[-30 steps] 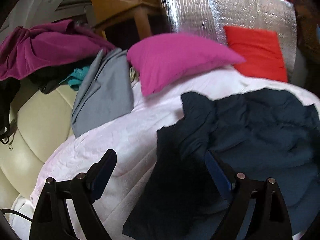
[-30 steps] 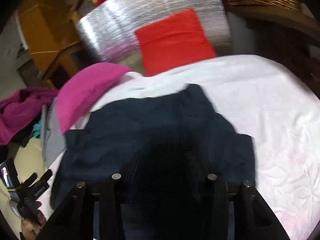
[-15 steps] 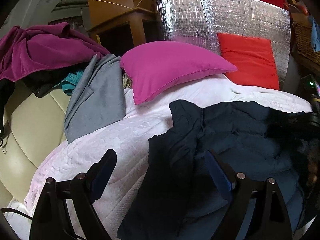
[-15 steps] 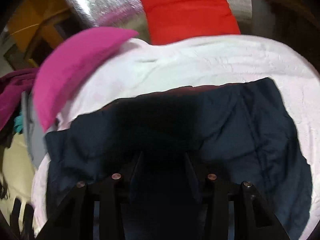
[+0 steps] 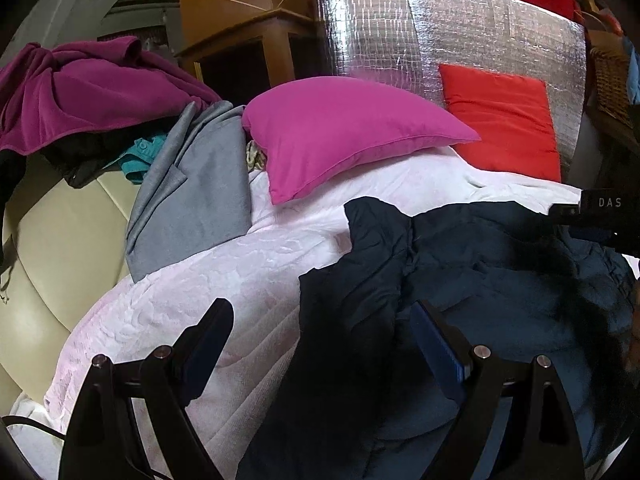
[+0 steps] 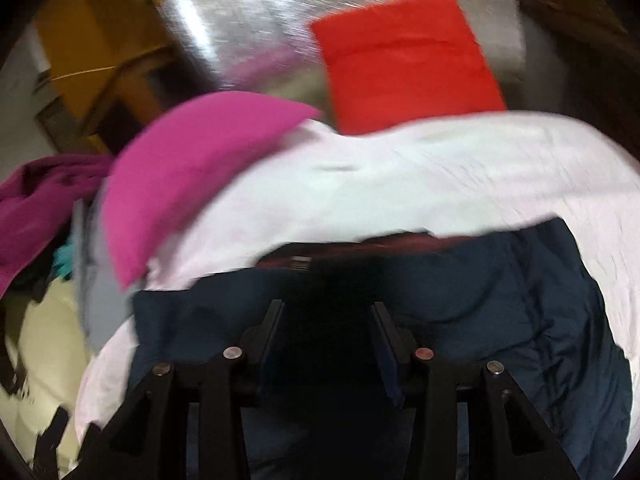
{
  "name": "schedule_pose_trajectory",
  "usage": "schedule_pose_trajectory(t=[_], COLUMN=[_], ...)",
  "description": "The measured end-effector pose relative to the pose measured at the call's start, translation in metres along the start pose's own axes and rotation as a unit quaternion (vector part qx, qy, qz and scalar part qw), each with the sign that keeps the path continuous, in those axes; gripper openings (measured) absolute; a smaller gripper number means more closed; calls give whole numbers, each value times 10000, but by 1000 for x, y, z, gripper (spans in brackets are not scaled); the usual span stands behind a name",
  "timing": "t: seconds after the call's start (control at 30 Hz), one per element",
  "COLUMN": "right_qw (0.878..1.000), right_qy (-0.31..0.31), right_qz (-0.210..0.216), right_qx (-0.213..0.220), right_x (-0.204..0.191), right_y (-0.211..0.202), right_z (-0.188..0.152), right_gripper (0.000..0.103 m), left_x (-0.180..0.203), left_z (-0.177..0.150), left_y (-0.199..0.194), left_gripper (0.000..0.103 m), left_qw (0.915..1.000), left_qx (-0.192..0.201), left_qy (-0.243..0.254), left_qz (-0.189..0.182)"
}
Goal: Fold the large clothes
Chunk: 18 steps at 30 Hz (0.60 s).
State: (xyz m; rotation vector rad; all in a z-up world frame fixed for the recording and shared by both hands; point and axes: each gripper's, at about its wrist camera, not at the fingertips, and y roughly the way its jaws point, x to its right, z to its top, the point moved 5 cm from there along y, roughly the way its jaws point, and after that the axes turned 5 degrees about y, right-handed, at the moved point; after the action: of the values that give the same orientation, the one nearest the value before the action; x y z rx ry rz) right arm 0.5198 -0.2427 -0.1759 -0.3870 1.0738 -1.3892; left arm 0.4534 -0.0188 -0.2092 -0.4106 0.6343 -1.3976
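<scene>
That navy garment (image 5: 480, 264) is looking like soft matt cloth, the white bedspread (image 5: 224, 280) is showing embossed quilting, and the backboard (image 5: 440, 36) is gleaming like crinkly foil.

Premises present as a lived-in domestic room, evidenced by a pale quilted bedspread (image 5: 248, 276) bearing a magenta pillow (image 5: 340, 128) and red cushion (image 5: 504, 120), garments heaped on a cream upholstered seat (image 5: 60, 240), wooden furniture (image 5: 244, 36), and a wicker basket (image 5: 608, 80).
</scene>
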Motion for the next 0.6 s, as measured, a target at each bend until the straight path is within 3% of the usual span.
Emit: schedule_pose_trajectory(t=[0.13,0.27,0.4,0.47,0.6], right_qw=[9985,9960,9948,9948,9959], right_qy=[-297,-345,-38,127,107], right_qz=[273,239,32,72,425], right_qx=[-372,-785,-1017,-1006,-790], right_x=[-39,-57,-50,-47,-42], right_y=[19,53,89,86,58], right_z=[-7,-21,-22,-20,-12], right_gripper=[48,47,48,48,49], left_x=[-5,-9,-15,-16,-21], left_z=[1,-2,-17,-27,-24], left_y=[5,20,55,75,79], left_gripper=[90,90,90,90,90], left_qw=[10000,9998,9967,9917,9892], left_qx=[-29,-184,-810,-1243,-1291], left_qy=[-42,22,-79,-216,-496], left_qz=[26,96,-18,-246,-479])
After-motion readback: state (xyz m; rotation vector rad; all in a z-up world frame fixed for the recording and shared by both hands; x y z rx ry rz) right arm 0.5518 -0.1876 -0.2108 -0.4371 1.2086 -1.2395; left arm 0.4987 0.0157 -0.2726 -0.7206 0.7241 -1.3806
